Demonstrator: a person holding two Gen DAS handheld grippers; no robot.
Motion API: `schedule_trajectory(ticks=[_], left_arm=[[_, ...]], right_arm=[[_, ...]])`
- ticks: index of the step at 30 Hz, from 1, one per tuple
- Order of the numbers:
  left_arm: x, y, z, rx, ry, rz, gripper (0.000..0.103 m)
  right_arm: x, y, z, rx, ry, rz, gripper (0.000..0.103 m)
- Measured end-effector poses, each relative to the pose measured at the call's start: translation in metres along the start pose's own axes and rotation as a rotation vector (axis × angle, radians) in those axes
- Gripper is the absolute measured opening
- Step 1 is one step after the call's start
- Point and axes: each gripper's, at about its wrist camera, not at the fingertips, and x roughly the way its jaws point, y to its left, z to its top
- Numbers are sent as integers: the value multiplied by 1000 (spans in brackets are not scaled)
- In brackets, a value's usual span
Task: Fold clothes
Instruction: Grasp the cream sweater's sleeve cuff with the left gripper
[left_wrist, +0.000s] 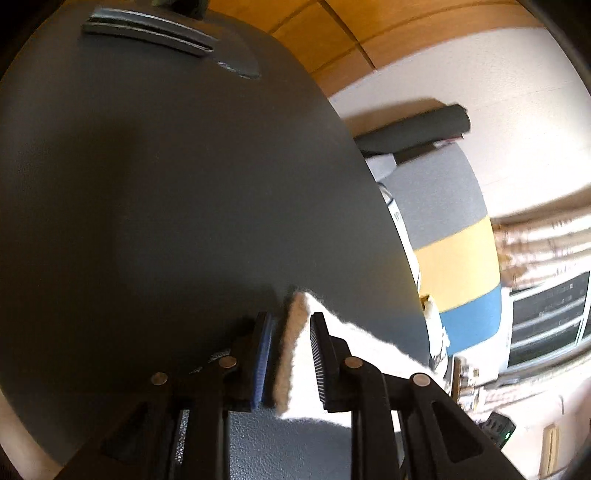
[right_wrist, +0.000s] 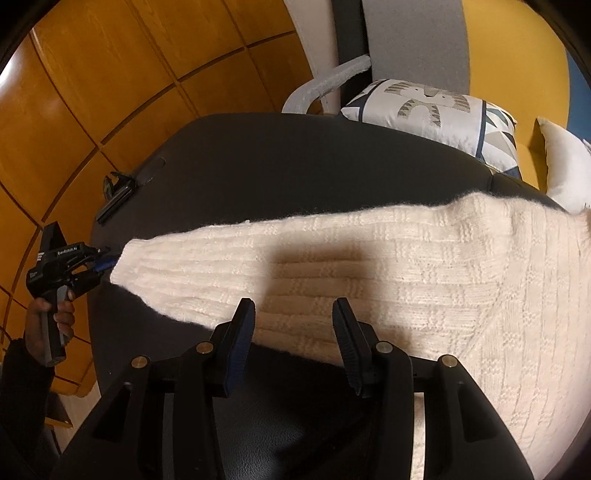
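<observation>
Left wrist view: left hand-held gripper (left_wrist: 291, 354) spread, sleeve cuff (left_wrist: 295, 350) of cream sweater between unpressed pads, over dark counter (left_wrist: 147, 184); right wrist view: right hand-held gripper (right_wrist: 293, 332) spread, empty, above sweater (right_wrist: 406, 266) lying across counter's (right_wrist: 277, 166) near edge, person's hand (right_wrist: 48, 325) at left edge.

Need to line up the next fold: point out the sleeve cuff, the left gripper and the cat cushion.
sleeve cuff (right_wrist: 127, 264), right wrist view, on the cuff's end edge.
left gripper (right_wrist: 107, 263), right wrist view, at its fingertips by the cuff.
cat cushion (right_wrist: 424, 107), right wrist view, on its printed face.
</observation>
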Motion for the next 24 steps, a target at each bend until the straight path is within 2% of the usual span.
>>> schedule_trajectory(ticks=[7, 10, 13, 18, 24], left_arm=[[-6, 0, 1, -16, 17, -128, 20], [1, -4, 0, 6, 76, -190, 20], [8, -16, -3, 67, 106, -121, 20], [-17, -1, 8, 17, 42, -137, 19], [-11, 3, 6, 38, 108, -121, 19]], right_arm=[[4, 0, 2, -4, 12, -8, 47], [9, -1, 0, -4, 25, -20, 47], [13, -5, -3, 6, 37, -28, 47], [11, -7, -3, 1, 45, -35, 47], [14, -9, -2, 9, 50, -45, 47]])
